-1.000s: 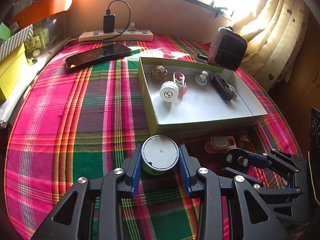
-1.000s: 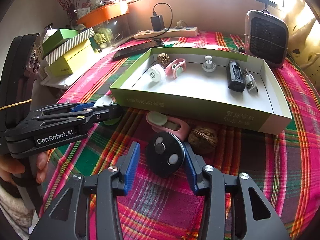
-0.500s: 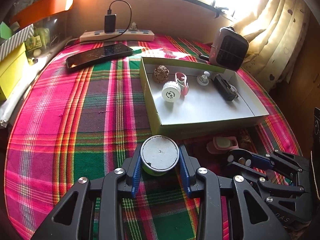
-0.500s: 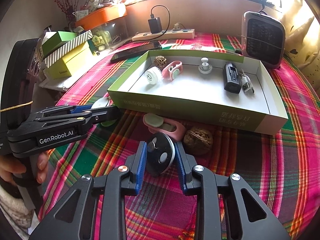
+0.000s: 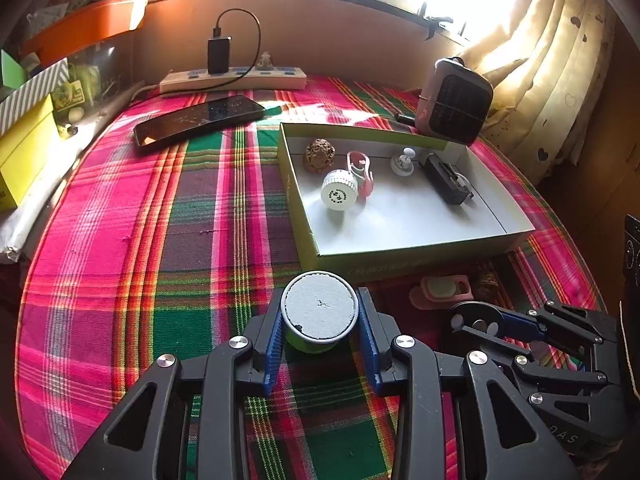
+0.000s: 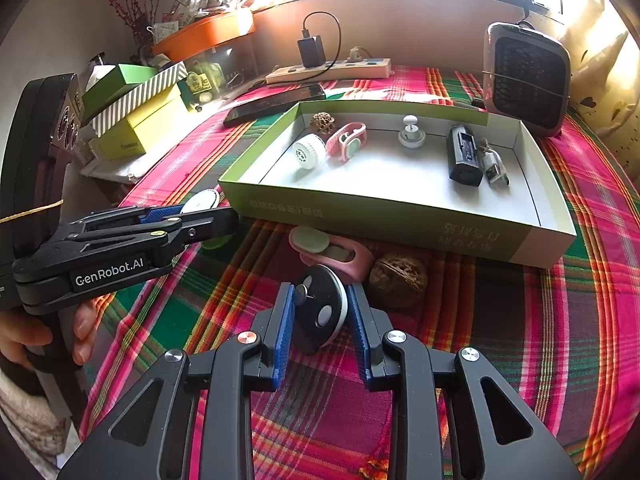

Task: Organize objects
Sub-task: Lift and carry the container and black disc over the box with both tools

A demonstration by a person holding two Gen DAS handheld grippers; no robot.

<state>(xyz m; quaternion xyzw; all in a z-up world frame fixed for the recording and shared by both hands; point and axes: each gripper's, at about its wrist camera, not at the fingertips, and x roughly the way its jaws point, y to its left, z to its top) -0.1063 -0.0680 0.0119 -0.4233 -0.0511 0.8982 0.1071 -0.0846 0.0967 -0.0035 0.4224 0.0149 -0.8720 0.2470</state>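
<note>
My left gripper (image 5: 319, 320) is shut on a small green jar with a grey-white lid (image 5: 319, 307), just in front of the near wall of the green box (image 5: 400, 260). My right gripper (image 6: 320, 312) is shut on a black round disc with white buttons (image 6: 320, 308), held tilted above the cloth. A pink clip (image 6: 332, 250) and a walnut (image 6: 397, 280) lie on the cloth in front of the box (image 6: 380, 220). Inside the box are a white cap (image 6: 309, 151), a pink band (image 6: 347, 138), a carved nut (image 6: 322, 122), a white knob (image 6: 412, 134) and a black device (image 6: 463, 156).
A plaid cloth (image 5: 160, 240) covers the round table. A phone (image 5: 200, 120) and a power strip (image 5: 234, 78) lie at the back. A small heater (image 6: 526, 78) stands behind the box. Yellow and green boxes (image 6: 136, 120) are stacked at the left edge.
My right gripper closed on the black disc and lifted it, tilting it upright. My left gripper stays shut on the jar, almost still.
</note>
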